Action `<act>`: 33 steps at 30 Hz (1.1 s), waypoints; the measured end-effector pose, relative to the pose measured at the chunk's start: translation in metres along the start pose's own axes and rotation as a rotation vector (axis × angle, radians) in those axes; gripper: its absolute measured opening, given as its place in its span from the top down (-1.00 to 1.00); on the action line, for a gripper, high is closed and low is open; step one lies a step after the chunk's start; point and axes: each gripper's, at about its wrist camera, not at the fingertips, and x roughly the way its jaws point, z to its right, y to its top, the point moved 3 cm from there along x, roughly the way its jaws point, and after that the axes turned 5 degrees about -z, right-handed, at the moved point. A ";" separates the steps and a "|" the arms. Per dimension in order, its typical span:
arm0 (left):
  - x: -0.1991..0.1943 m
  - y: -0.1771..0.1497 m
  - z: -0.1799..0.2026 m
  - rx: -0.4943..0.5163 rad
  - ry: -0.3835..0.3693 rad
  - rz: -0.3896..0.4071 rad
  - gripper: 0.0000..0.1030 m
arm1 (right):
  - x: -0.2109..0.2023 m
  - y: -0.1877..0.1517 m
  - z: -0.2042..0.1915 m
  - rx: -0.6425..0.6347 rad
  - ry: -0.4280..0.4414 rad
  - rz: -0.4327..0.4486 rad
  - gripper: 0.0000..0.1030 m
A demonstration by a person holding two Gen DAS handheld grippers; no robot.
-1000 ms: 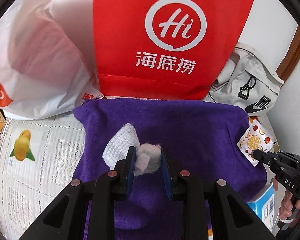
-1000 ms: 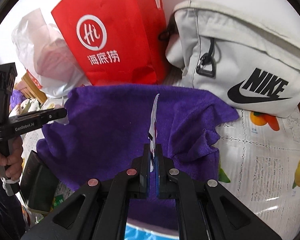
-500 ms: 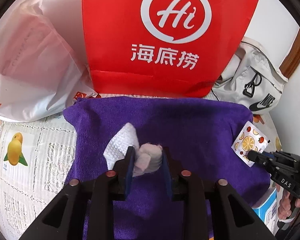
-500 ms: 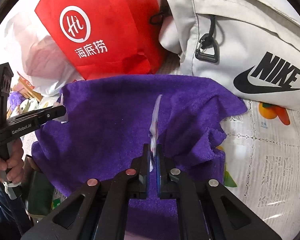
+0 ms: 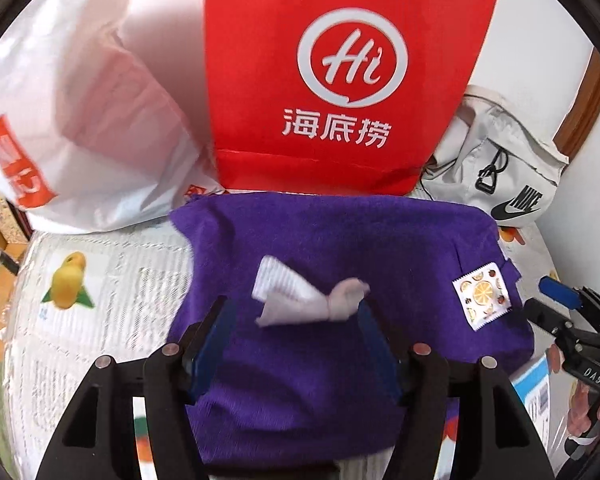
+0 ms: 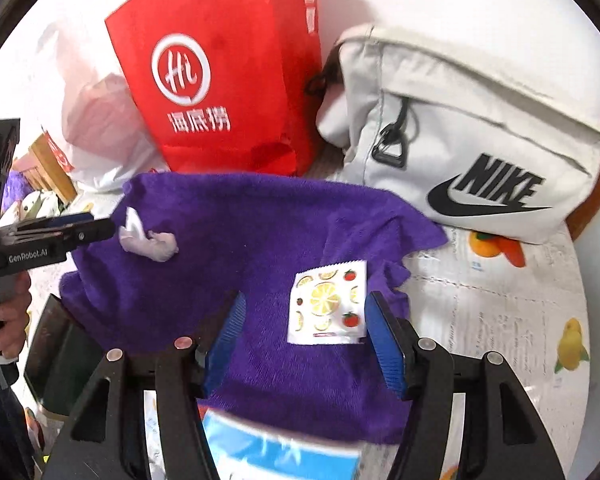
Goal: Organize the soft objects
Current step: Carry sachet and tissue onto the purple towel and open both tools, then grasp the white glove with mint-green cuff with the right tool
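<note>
A purple towel [image 5: 340, 248] lies spread on the table. On it rests a crumpled white cloth [image 5: 300, 300], just ahead of the tips of my left gripper [image 5: 294, 308]. Its jaws are opening and neither pad presses on the cloth. A fruit-print packet [image 6: 328, 304] lies flat on the towel [image 6: 240, 220] between the blue pads of my right gripper [image 6: 306, 306]. These jaws are opening too, and the packet is loose. The left wrist view shows the packet [image 5: 482, 292] at the towel's right edge. The right wrist view shows the cloth [image 6: 148, 242] by the left gripper [image 6: 104, 227].
A red paper bag [image 5: 340, 80] and a white plastic bag [image 5: 100, 120] stand behind the towel. A white Nike bag [image 6: 480, 140] lies at the back right. A blue-and-white box [image 6: 276, 452] sits at the near edge, on a fruit-print tablecloth [image 5: 68, 280]. A hand [image 6: 8, 316] holds the left gripper.
Both grippers have opened. The left one let go of the white cloth, which now rests on the towel. The packet left the right jaws and fell flat. Both hands drew back a little.
</note>
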 end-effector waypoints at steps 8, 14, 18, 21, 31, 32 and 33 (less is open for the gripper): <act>-0.060 -0.039 -0.003 -0.002 -0.035 0.053 -0.21 | -0.062 -0.038 -0.005 0.095 0.024 0.116 -0.25; -0.094 -0.081 -0.009 -0.010 -0.025 0.046 -0.21 | -0.102 -0.082 -0.027 0.067 0.018 0.124 -0.26; -0.106 -0.108 -0.010 -0.024 -0.041 0.040 -0.21 | -0.114 -0.119 -0.042 0.055 -0.016 0.082 -0.32; -0.114 -0.130 -0.010 -0.035 -0.066 0.037 -0.21 | -0.121 -0.148 -0.052 0.058 0.006 0.058 -0.33; -0.126 -0.188 -0.015 -0.045 -0.096 0.024 -0.21 | -0.108 -0.206 -0.074 0.087 0.075 -0.008 -0.43; -0.127 -0.195 -0.016 -0.044 -0.102 0.027 -0.21 | -0.104 -0.208 -0.075 0.098 0.090 -0.008 -0.43; -0.127 -0.198 -0.017 -0.044 -0.103 0.027 -0.21 | -0.103 -0.209 -0.077 0.102 0.101 -0.009 -0.43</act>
